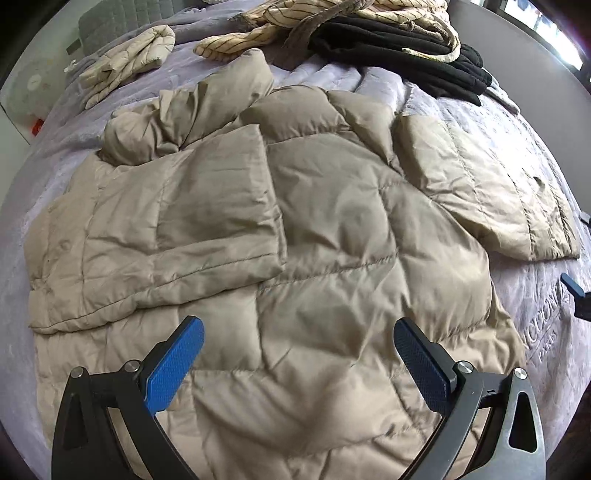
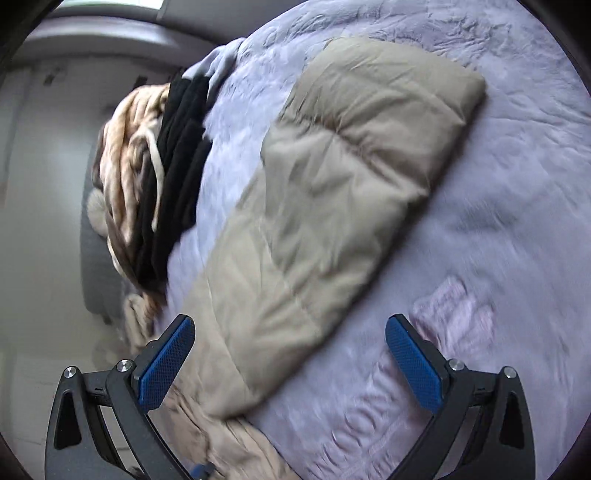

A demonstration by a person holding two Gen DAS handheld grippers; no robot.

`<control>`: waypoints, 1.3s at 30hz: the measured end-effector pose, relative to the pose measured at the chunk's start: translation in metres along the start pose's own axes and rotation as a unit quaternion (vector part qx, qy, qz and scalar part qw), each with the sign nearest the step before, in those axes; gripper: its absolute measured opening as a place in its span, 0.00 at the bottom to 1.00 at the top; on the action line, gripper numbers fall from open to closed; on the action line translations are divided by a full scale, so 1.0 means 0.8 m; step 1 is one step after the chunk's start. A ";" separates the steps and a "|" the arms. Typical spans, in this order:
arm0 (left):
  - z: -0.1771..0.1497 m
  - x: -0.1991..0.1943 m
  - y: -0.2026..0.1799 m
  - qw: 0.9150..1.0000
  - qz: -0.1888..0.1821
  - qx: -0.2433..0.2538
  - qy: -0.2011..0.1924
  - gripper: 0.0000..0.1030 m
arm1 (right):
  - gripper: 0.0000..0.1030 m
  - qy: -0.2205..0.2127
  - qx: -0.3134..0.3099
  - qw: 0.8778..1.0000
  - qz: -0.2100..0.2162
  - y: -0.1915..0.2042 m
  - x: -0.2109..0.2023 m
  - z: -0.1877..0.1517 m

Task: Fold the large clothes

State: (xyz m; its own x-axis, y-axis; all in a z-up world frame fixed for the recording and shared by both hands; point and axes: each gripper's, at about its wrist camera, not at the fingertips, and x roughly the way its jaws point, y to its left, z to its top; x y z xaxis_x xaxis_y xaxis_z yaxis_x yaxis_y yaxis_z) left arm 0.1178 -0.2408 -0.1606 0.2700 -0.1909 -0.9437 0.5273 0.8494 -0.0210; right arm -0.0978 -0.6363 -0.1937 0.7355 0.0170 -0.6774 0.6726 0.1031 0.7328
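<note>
A beige quilted puffer jacket lies spread on a lilac bedspread. Its left sleeve is folded across the body. Its right sleeve lies stretched out to the right. My left gripper is open and empty, hovering over the jacket's lower part. My right gripper is open and empty, above the right sleeve near the shoulder end. A blue fingertip of the right gripper shows at the right edge of the left wrist view.
A black garment and a cream striped garment lie piled at the far side of the bed. Another cream piece lies far left. The same pile shows in the blurred right wrist view. A pale wall is beyond the bed.
</note>
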 end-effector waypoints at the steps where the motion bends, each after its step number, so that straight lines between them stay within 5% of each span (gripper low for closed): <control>1: 0.001 0.001 -0.001 1.000 0.000 0.001 0.000 1.00 | 1.00 -0.001 0.009 1.000 0.010 -0.002 0.005 0.006; 14: 0.010 0.005 -0.011 1.000 0.021 0.000 0.001 1.00 | 0.95 0.010 0.110 0.985 0.130 -0.015 0.059 0.051; 19: 0.013 -0.003 -0.005 1.000 0.027 0.002 -0.010 1.00 | 0.26 0.034 0.160 0.978 0.131 -0.033 0.071 0.043; 21: 0.014 -0.004 -0.001 0.999 0.030 0.006 -0.009 1.00 | 0.11 0.032 0.157 0.977 0.140 -0.030 0.069 0.040; 32: 0.001 -0.014 0.034 0.999 0.030 0.006 -0.019 1.00 | 0.09 0.032 0.051 0.977 0.203 0.076 0.037 0.016; 39: -0.013 -0.026 0.082 0.999 0.034 -0.019 -0.025 1.00 | 0.09 0.075 -0.030 0.972 0.222 0.172 0.063 -0.055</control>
State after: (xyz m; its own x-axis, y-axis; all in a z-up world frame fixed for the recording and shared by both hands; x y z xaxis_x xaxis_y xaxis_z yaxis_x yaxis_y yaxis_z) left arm 0.1379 -0.1761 -0.1459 0.3439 -0.1551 -0.9261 0.4752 0.8794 0.0292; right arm 0.0285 -0.5772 -0.1297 0.9292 0.2167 -0.2994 0.2815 0.1101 0.9532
